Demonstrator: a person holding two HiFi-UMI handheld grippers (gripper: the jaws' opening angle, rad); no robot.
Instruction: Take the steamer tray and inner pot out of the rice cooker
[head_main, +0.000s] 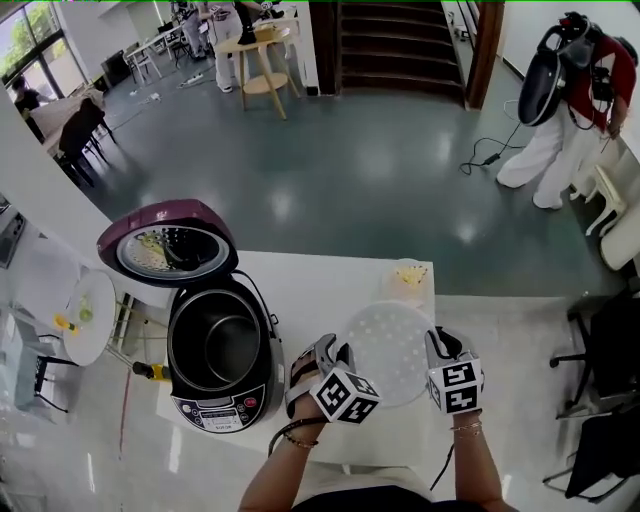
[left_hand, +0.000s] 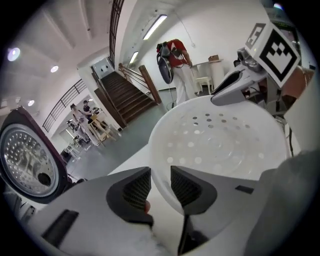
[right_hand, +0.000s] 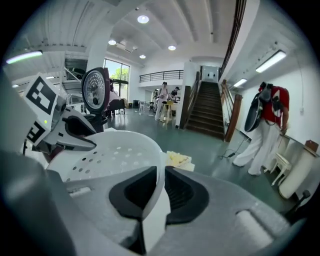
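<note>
The white, perforated steamer tray (head_main: 388, 350) is out of the rice cooker (head_main: 218, 408) and hangs between the two grippers over the white tabletop (head_main: 310, 290), just right of the cooker; whether its underside touches the tabletop cannot be made out. The left gripper (head_main: 338, 352) has its jaws drawn narrow on the tray's left rim: in the left gripper view (left_hand: 160, 187) the thin white edge runs between the two ribbed pads. The right gripper (head_main: 436, 346) grips the opposite rim in the same way, its jaws nearly together with the tray wall between them (right_hand: 161, 187). The dark inner pot (head_main: 216, 342) sits in the cooker body, and the purple lid (head_main: 168, 250) stands open behind it (its silvery inner plate faces up). A small clear container with yellow contents (head_main: 408, 278) stands on the tabletop just beyond the tray. Far off on the grey floor (head_main: 330, 170), a person in a red top (head_main: 575, 95) bends near some white chairs.
</note>
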